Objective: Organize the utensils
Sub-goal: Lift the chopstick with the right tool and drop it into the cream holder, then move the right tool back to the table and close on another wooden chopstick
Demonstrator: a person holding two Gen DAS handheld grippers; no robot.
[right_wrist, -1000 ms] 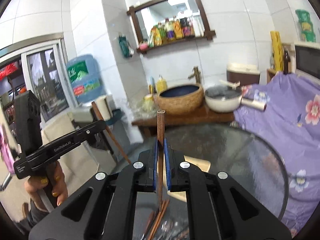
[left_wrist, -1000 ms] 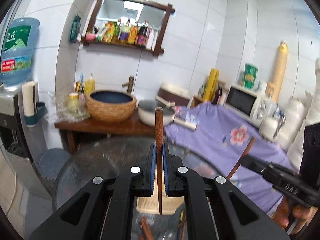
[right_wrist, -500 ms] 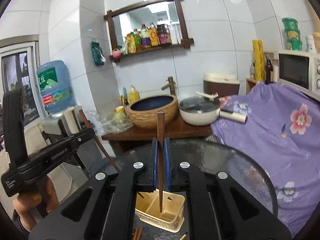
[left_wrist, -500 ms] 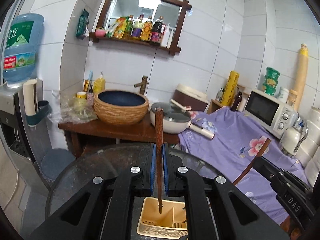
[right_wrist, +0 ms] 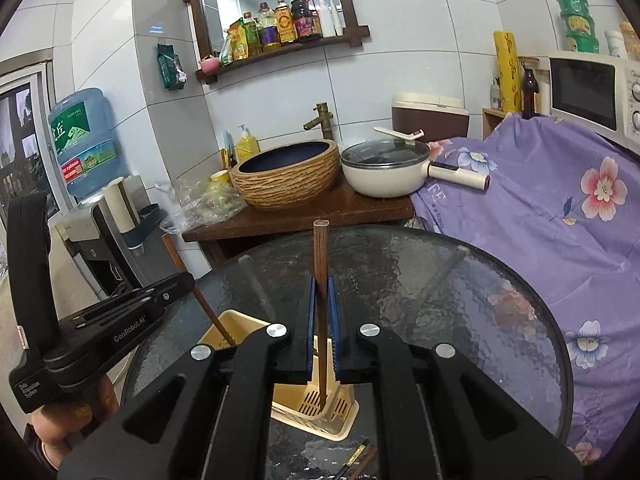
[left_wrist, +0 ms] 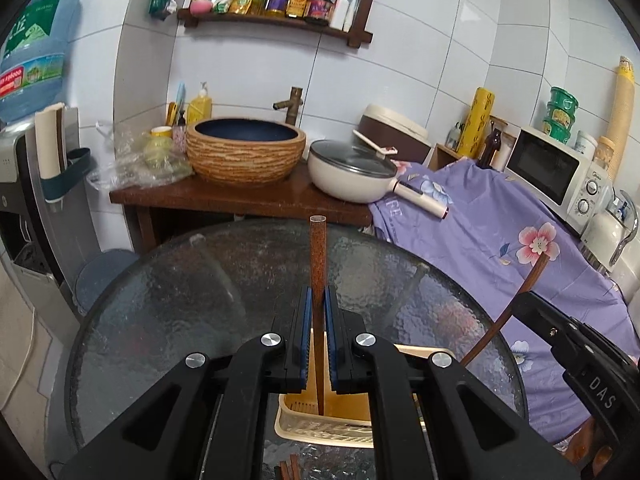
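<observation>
Both grippers have come down over the last second: the beige utensil caddy, earlier only a sliver at the bottom edge of each view, now sits plainly under the fingers at lower centre. Left gripper is pressed together on a speckled brown chopstick, held upright, its lower tip inside the caddy's left compartment or just above it; floor contact cannot be told. Right gripper pinches a darker chopstick, slightly tilted, tip down in the slotted compartment of the caddy. In the right wrist view the left gripper appears at lower left, its stick entering the caddy's far section. Judgement: both sticks are at the insertion stage, release is the next step, and neither is let go yet. More chopsticks lie loose on the table at the bottom edge, so the sorting is likely not finished. Surface: round textured glass table, dark rim. Room: white tiled wall, wooden shelf of bottles at top centre, woven basin and cream pan on a wooden counter mid-frame, purple floral cloth at right, microwave far right, water dispenser at left.
</observation>
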